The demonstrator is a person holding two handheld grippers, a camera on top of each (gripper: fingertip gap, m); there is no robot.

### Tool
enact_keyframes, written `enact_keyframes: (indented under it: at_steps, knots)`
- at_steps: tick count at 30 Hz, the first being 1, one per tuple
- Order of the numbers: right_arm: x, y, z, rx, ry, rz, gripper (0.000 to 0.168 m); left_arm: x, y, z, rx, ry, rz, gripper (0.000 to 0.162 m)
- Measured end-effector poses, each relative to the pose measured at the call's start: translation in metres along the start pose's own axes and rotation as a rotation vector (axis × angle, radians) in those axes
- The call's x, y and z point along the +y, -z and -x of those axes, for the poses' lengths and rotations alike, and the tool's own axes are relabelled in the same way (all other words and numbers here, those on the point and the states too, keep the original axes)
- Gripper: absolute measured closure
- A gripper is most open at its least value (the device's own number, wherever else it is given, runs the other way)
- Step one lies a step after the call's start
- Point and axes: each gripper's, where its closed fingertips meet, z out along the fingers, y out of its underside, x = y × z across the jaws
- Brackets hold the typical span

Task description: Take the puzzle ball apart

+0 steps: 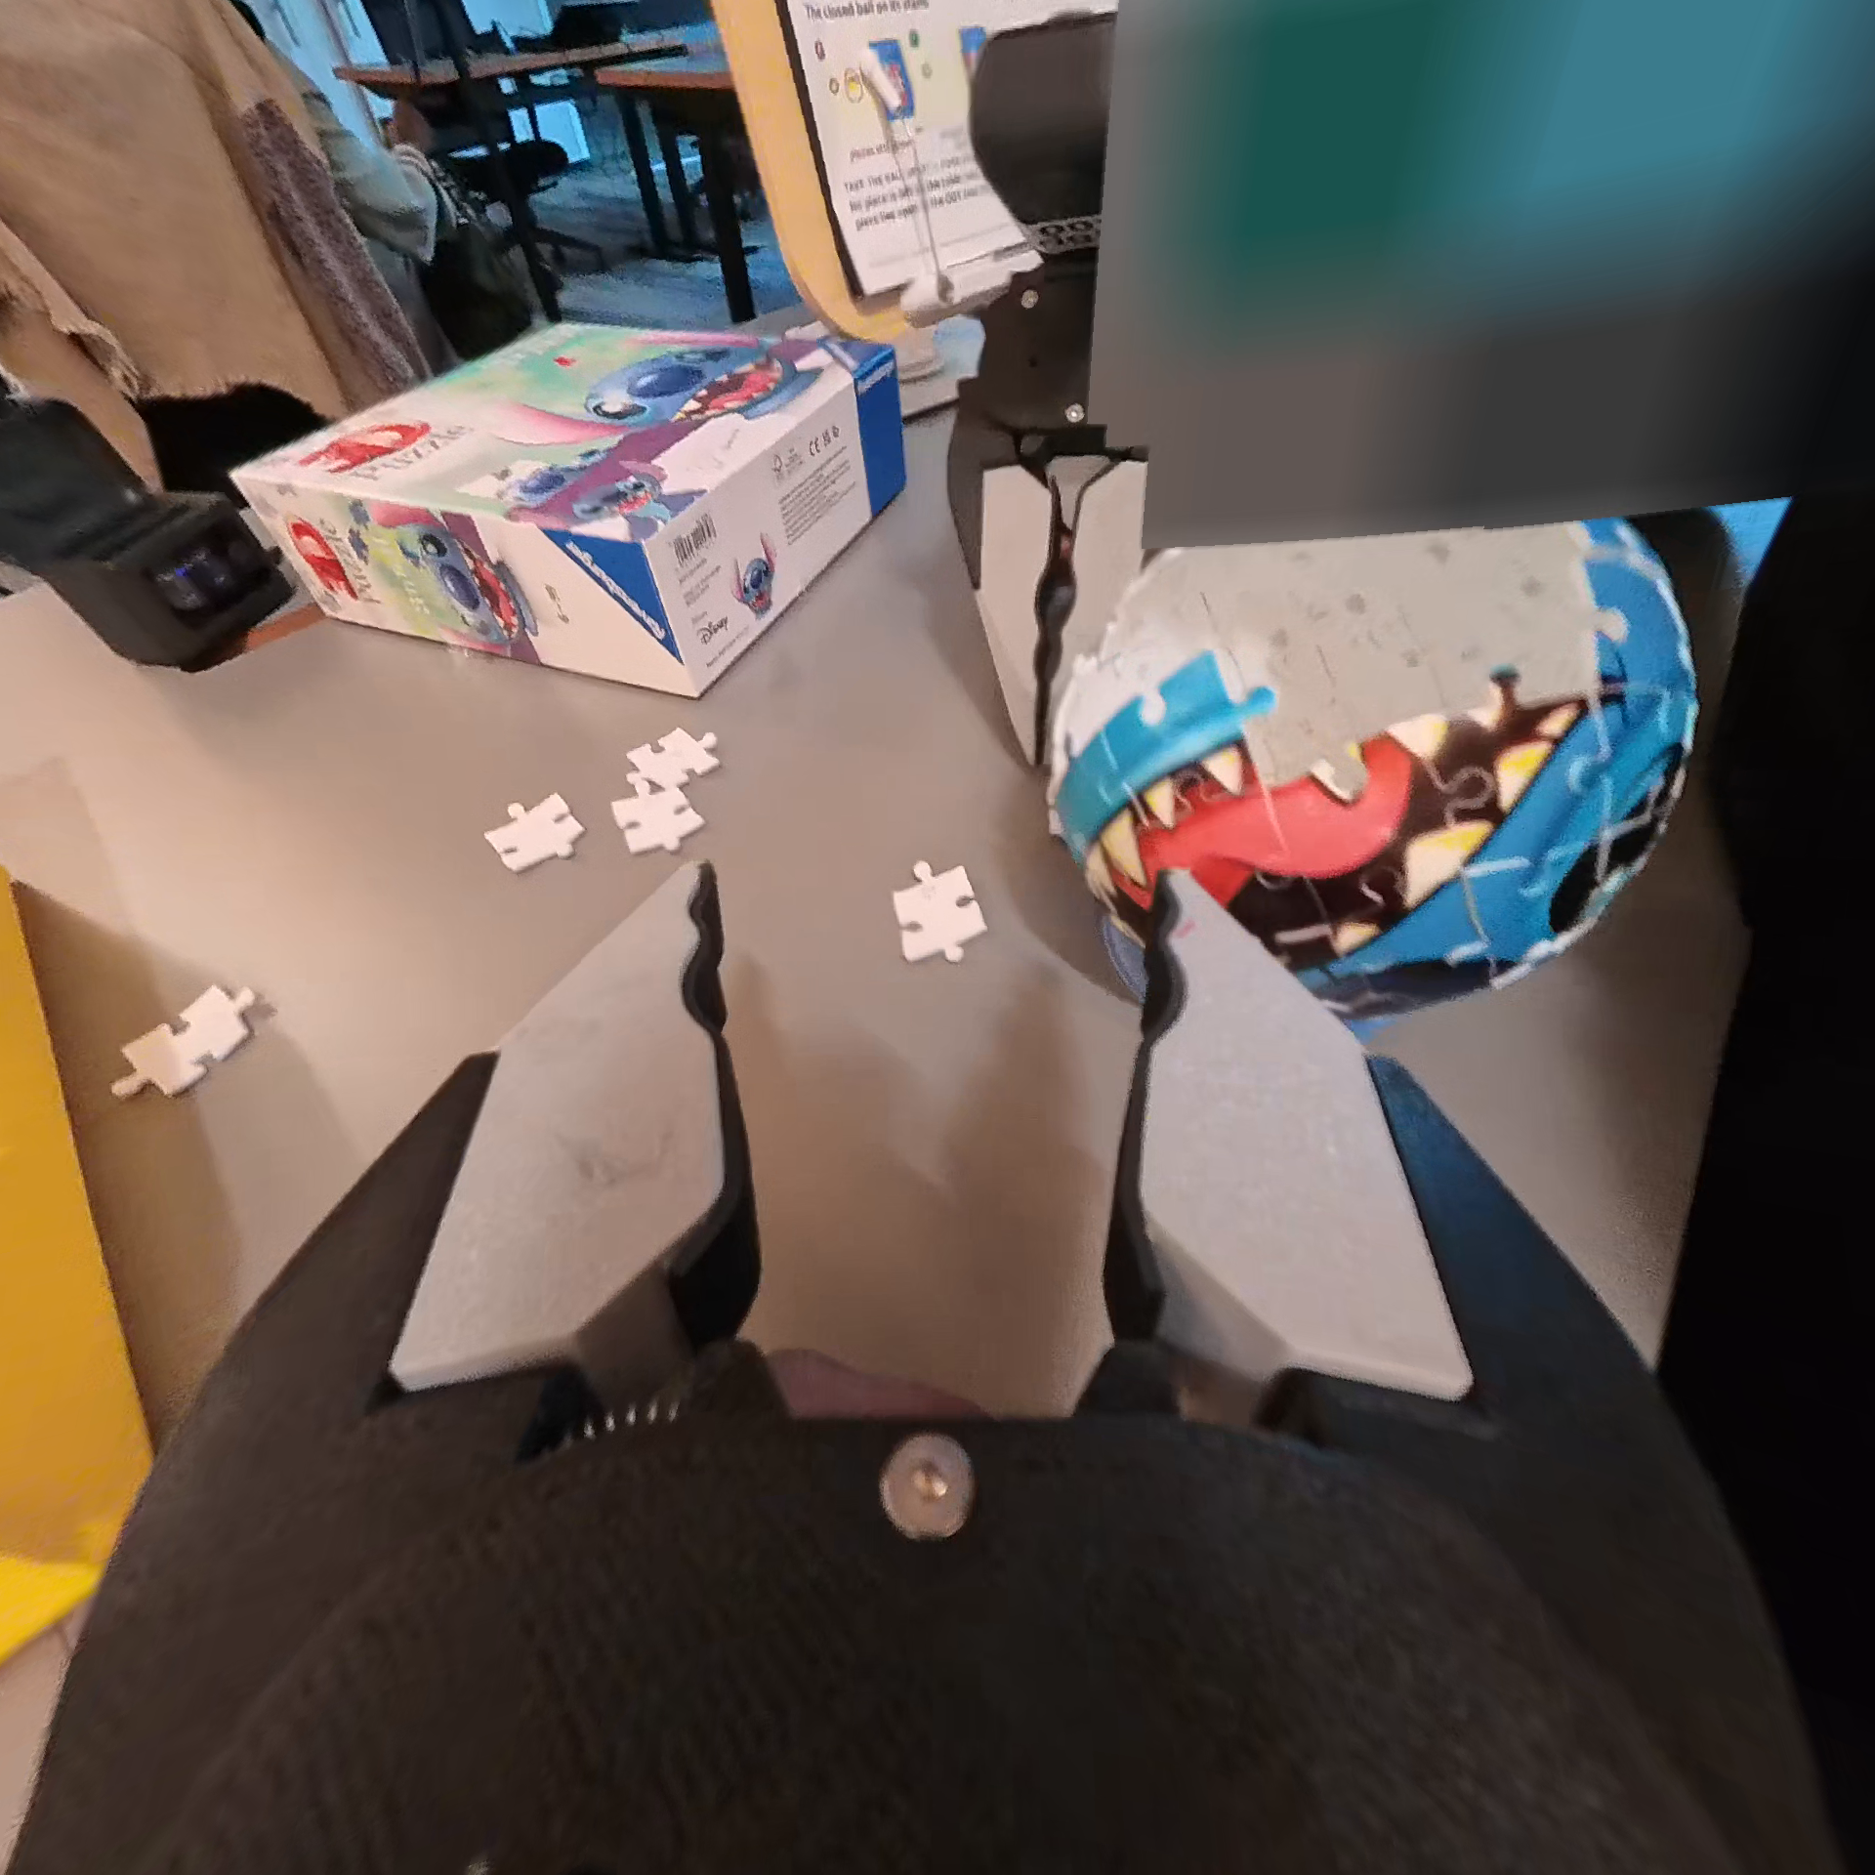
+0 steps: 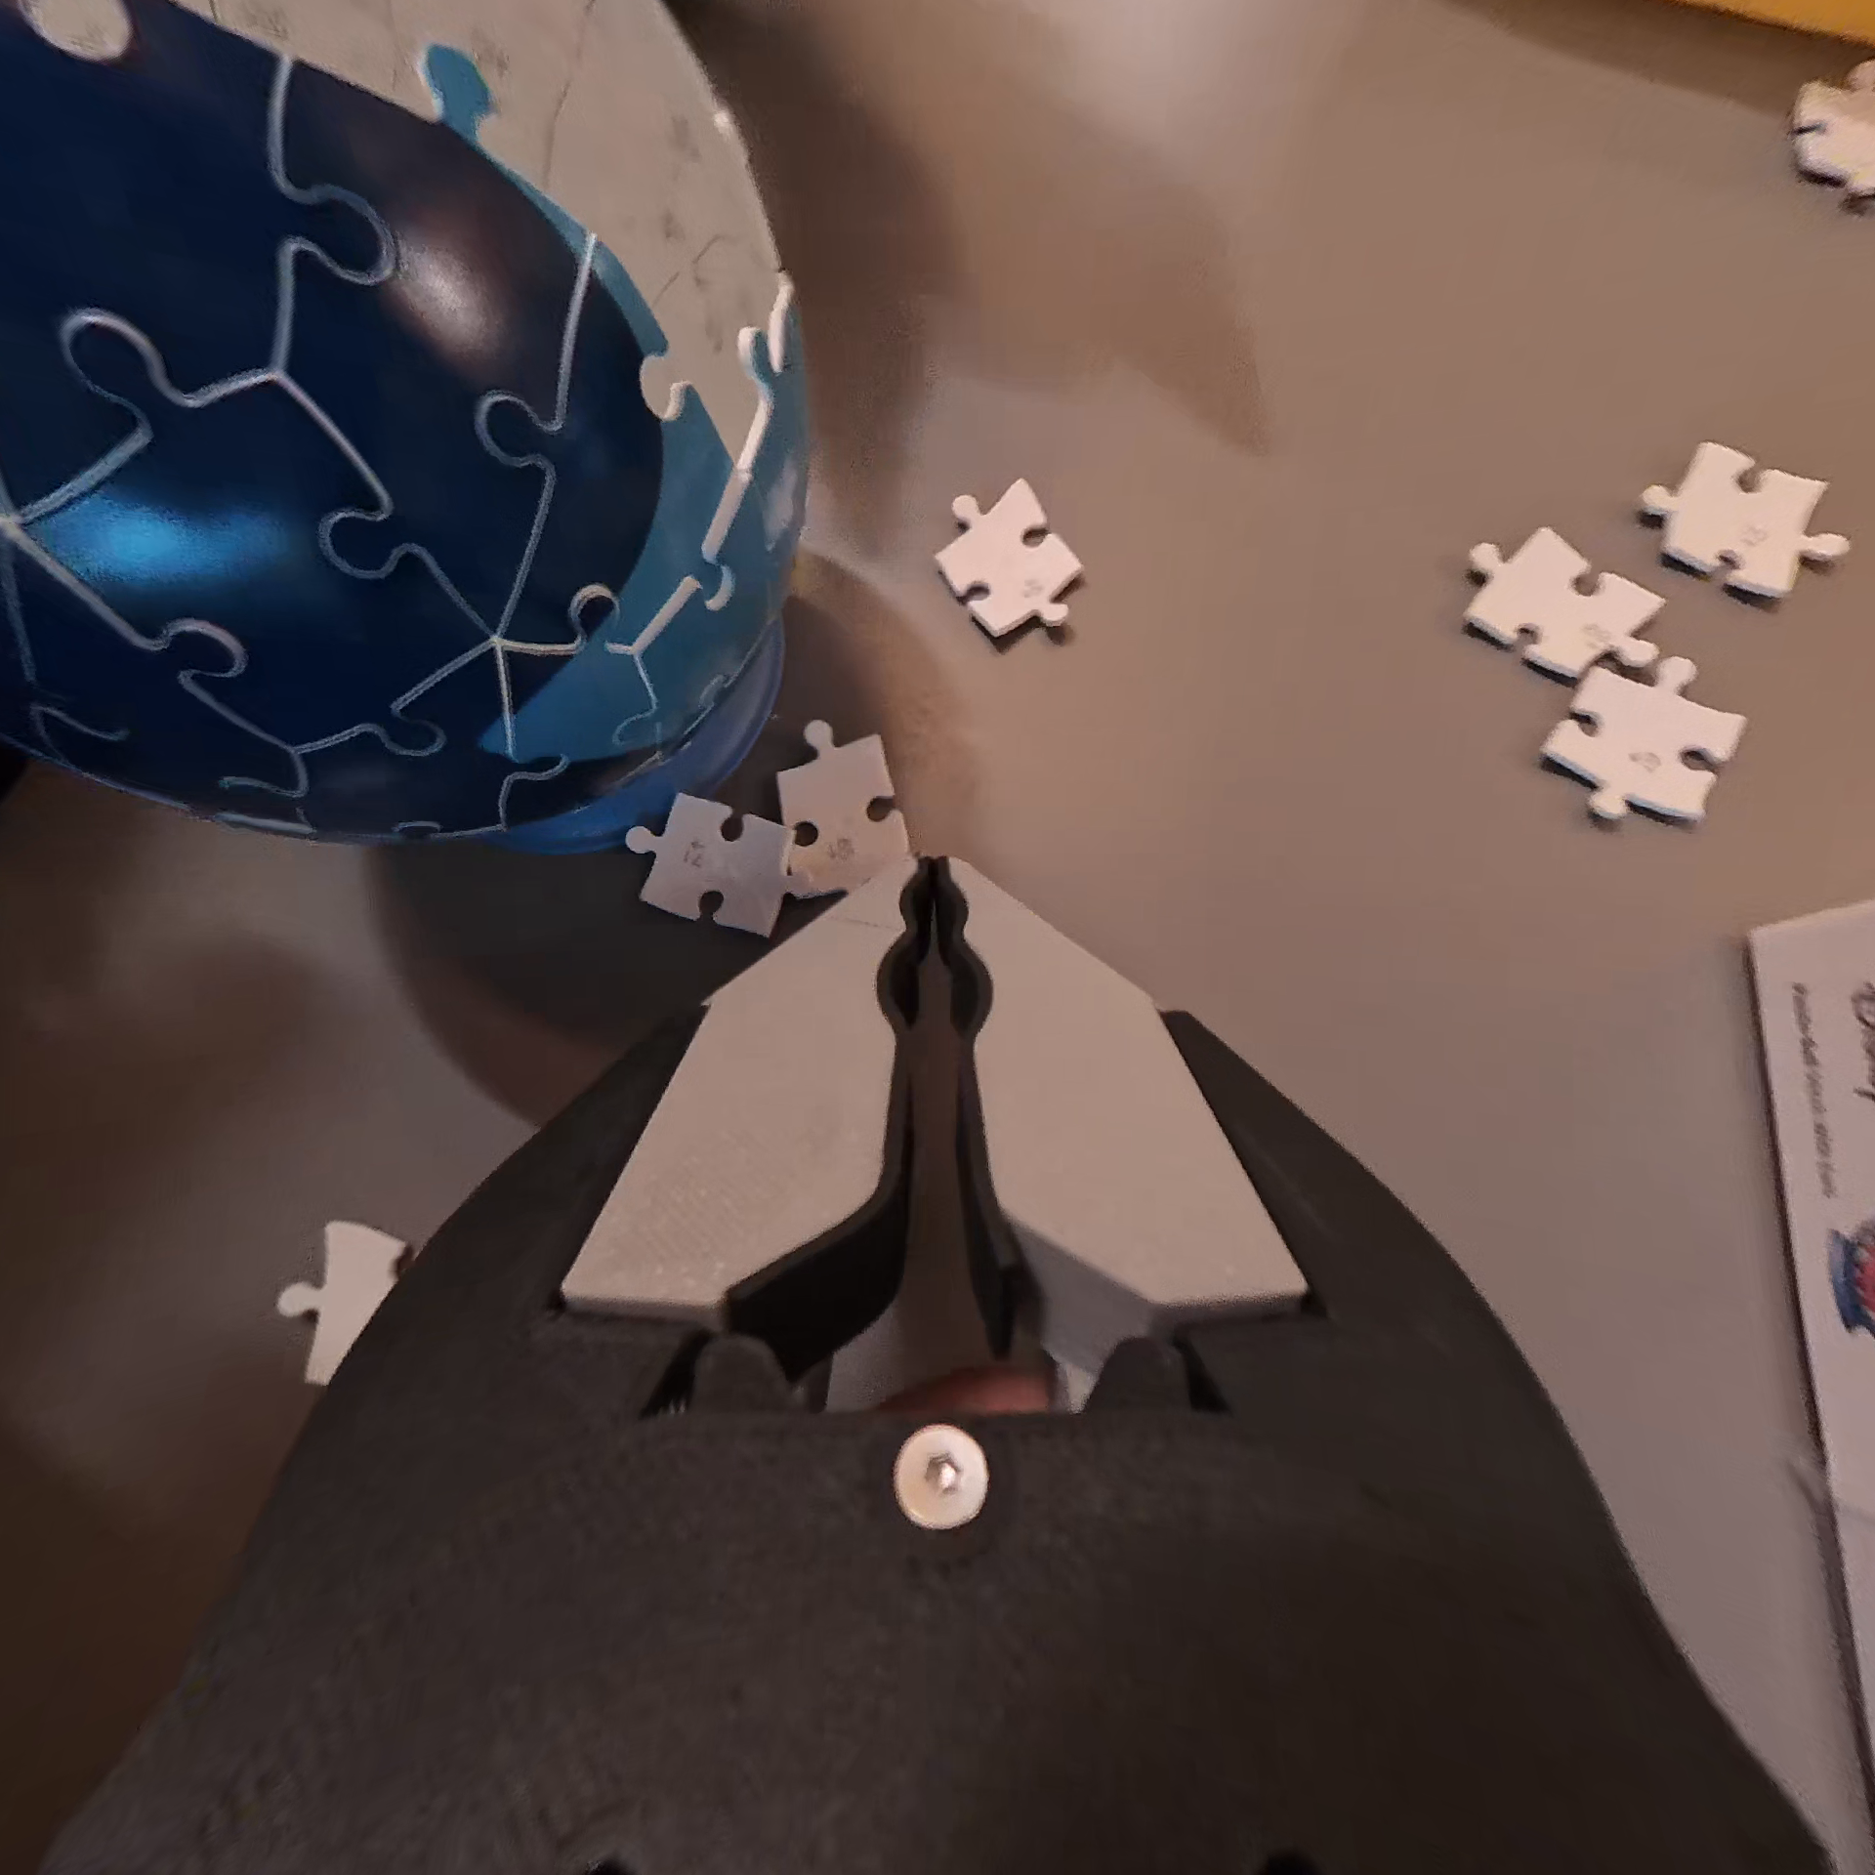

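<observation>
The puzzle ball (image 1: pixel 1420 812) is blue with a toothed red mouth and stands at the right on a blue ring (image 2: pixel 725 781). Its top is open and shows the grey inside. My left gripper (image 1: pixel 935 893) is open and empty, low over the table, its right fingertip (image 1: pixel 1177 913) just in front of the ball. My right gripper (image 2: pixel 931 871) is shut with nothing visible between its jaws. It also shows behind the ball in the left wrist view (image 1: pixel 1040 649). Two joined white pieces (image 2: pixel 771 842) lie just left of its tips, beside the ball (image 2: pixel 304 457).
Several loose white pieces lie on the grey table (image 1: pixel 355 913), such as one (image 1: pixel 939 913) ahead of my left gripper and a cluster (image 2: pixel 1603 629). The puzzle box (image 1: pixel 588 507) lies behind, a black device (image 1: pixel 132 568) at the left, and a sheet holder (image 1: pixel 913 172) at the back. The gap from one gripper's tips to the other's is roughly 15 centimetres.
</observation>
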Motion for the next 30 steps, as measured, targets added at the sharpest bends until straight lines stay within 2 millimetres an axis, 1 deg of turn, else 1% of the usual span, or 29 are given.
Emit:
enact_keyframes:
  at_steps: [3, 5, 7, 8, 9, 10, 12, 13, 14, 17, 19, 20, 22, 23, 24, 25, 27, 28, 30]
  knots:
    - [-0.005, 0.015, -0.013, 0.074, -0.035, -0.043, 0.168, -0.015, -0.007, 0.016, 0.001, 0.035, -0.001, 0.088]
    - [-0.015, 0.028, -0.023, 0.135, -0.062, -0.090, 0.168, -0.023, -0.012, 0.022, -0.002, 0.045, 0.016, 0.088]
    - [-0.030, 0.040, -0.027, 0.169, -0.082, -0.154, 0.168, -0.031, -0.017, 0.029, -0.039, 0.032, 0.027, 0.092]
    - [-0.034, 0.043, -0.027, 0.182, -0.084, -0.163, 0.168, -0.034, -0.019, 0.030, -0.048, 0.031, 0.040, 0.093]
    - [-0.034, 0.045, -0.028, 0.204, -0.081, -0.143, 0.168, -0.035, -0.021, 0.028, -0.038, 0.033, 0.055, 0.092]
    - [-0.030, 0.044, -0.027, 0.216, -0.069, -0.110, 0.168, -0.036, -0.022, 0.025, -0.027, 0.033, 0.065, 0.092]
    - [-0.024, 0.036, -0.018, 0.177, -0.054, -0.061, 0.167, -0.034, -0.021, 0.024, -0.037, 0.031, 0.071, 0.093]
    - [-0.023, 0.031, -0.014, 0.152, -0.058, -0.055, 0.148, -0.031, -0.019, 0.024, -0.040, 0.033, 0.075, 0.093]
    - [-0.022, 0.024, -0.009, 0.114, -0.060, -0.046, 0.140, -0.028, -0.017, 0.023, -0.039, 0.037, 0.076, 0.093]
    - [-0.017, 0.005, 0.003, 0.028, 0.005, -0.002, 0.133, -0.014, -0.011, 0.028, -0.061, 0.073, 0.096, 0.093]
    - [-0.009, -0.007, -0.002, 0.029, 0.053, 0.053, 0.129, -0.006, -0.007, 0.032, -0.076, 0.097, 0.102, 0.093]
    - [-0.006, -0.012, -0.001, 0.002, 0.061, 0.078, 0.133, -0.003, -0.005, 0.035, -0.084, 0.114, 0.102, 0.094]
    - [-0.006, -0.017, 0.016, -0.121, 0.087, 0.081, 0.142, -0.001, -0.003, 0.034, -0.065, 0.153, 0.091, 0.094]
    - [-0.006, -0.017, 0.021, -0.146, 0.092, 0.083, 0.142, 0.000, -0.003, 0.033, -0.050, 0.171, 0.085, 0.094]
    - [-0.006, -0.018, 0.020, -0.137, 0.093, 0.086, 0.149, 0.003, -0.003, 0.032, -0.043, 0.184, 0.087, 0.094]
    - [-0.005, -0.017, 0.019, -0.134, 0.095, 0.092, 0.167, 0.005, -0.003, 0.031, -0.041, 0.189, 0.091, 0.093]
    - [-0.002, -0.015, 0.022, -0.152, 0.081, 0.088, 0.168, 0.010, -0.003, 0.030, -0.034, 0.189, 0.095, 0.093]
    - [-0.001, -0.013, 0.020, -0.145, 0.076, 0.087, 0.168, 0.011, -0.003, 0.031, -0.032, 0.193, 0.094, 0.093]
    - [0.002, -0.009, 0.003, -0.053, 0.066, 0.088, 0.168, 0.011, -0.003, 0.034, -0.028, 0.214, 0.089, 0.093]
